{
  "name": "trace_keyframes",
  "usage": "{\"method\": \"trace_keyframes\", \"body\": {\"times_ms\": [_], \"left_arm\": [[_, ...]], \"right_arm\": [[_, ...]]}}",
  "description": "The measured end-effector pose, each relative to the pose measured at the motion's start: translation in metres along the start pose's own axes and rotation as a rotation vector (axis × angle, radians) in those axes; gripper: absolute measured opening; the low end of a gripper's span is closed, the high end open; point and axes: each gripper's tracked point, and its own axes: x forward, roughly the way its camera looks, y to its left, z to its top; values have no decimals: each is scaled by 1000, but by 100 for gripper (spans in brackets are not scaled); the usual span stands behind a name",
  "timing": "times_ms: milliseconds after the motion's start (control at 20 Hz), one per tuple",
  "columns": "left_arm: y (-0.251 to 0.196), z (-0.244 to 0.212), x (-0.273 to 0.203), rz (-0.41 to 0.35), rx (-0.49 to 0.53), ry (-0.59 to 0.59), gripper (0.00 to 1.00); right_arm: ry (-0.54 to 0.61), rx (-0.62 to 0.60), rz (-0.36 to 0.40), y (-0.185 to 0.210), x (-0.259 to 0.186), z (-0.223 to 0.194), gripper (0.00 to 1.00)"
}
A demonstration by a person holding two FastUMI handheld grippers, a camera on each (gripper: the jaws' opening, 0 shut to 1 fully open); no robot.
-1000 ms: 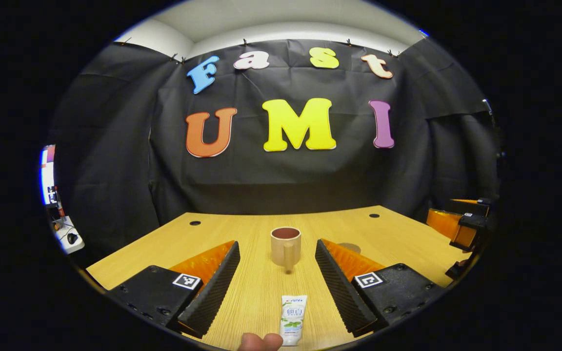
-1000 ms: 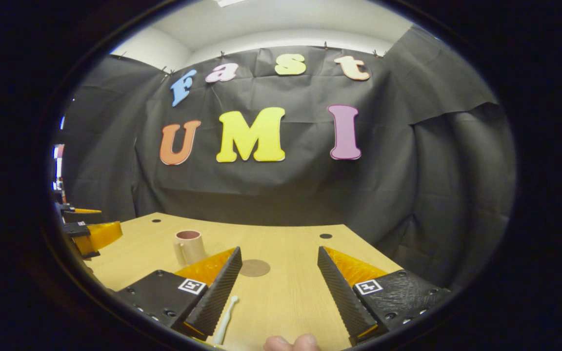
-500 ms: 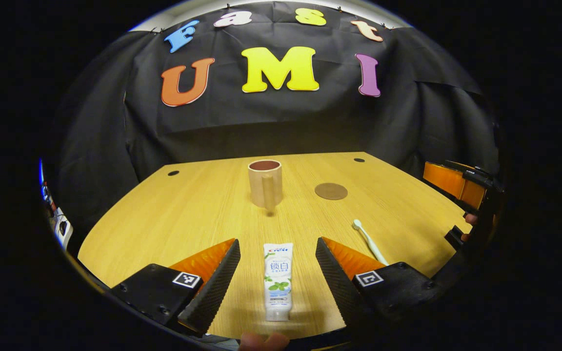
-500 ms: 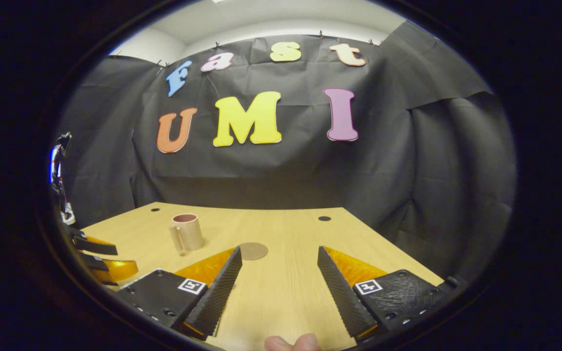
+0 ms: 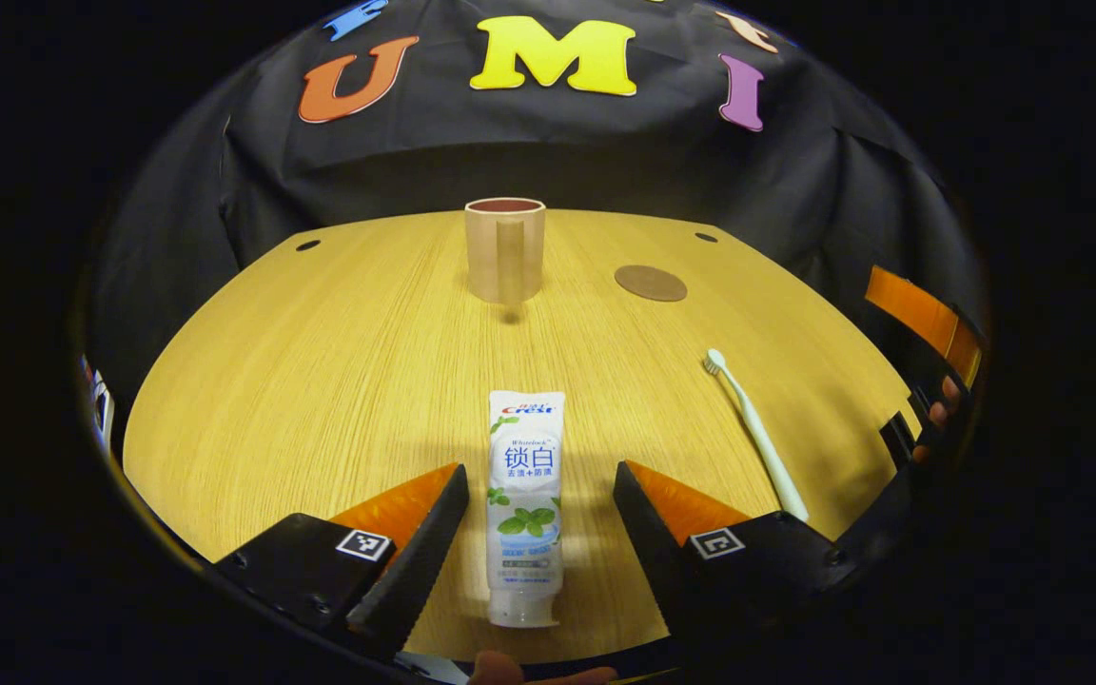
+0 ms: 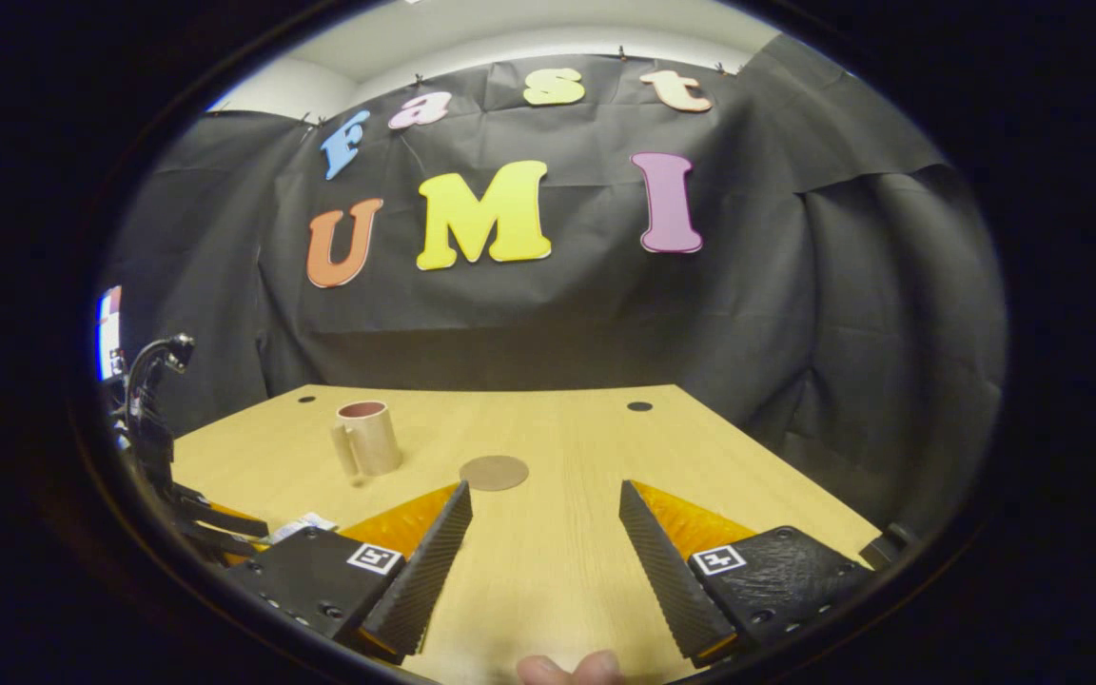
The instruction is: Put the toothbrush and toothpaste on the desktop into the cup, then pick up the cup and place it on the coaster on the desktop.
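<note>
The left gripper [image 5: 540, 518] is tipped down toward the wooden desktop [image 5: 320, 381]. Its two fingers are spread wide apart. The toothpaste [image 5: 524, 504] lies flat on the desktop between them, with its cap end nearest the camera. I cannot tell if the fingers touch the tube; there looks to be a gap on each side. A fingertip of the person's hand [image 5: 500, 671] peeks in at the bottom edge.

The toothbrush [image 5: 755, 433] lies flat to the right of the toothpaste, well apart from it, bristles pointing away. The cup [image 5: 504, 249] stands upright farther back, its handle facing the camera. The round brown coaster [image 5: 650, 283] lies near the cup, to its right.

The right gripper [image 6: 543, 561] is held more level, above the desktop. Its fingers are wide apart too, with nothing between them. In the right gripper view, the cup [image 6: 366, 438] and coaster [image 6: 494, 472] sit farther back on the left.
</note>
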Motion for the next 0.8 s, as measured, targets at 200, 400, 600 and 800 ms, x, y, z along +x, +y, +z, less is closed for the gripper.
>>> {"method": "trace_keyframes", "body": {"times_ms": [200,400,600,800], "left_arm": [[0,0,3,19,4,11,84],[4,-2,4,54,7,31,74],[7,-1,4,88,-3,31,51],[6,-1,1,87,-39,44,44]], "right_arm": [[8,6,3,0,3,-3,96],[21,-4,14,7,5,-9,96],[21,-9,28,14,3,-7,94],[27,-12,40,21,3,-11,94]]}}
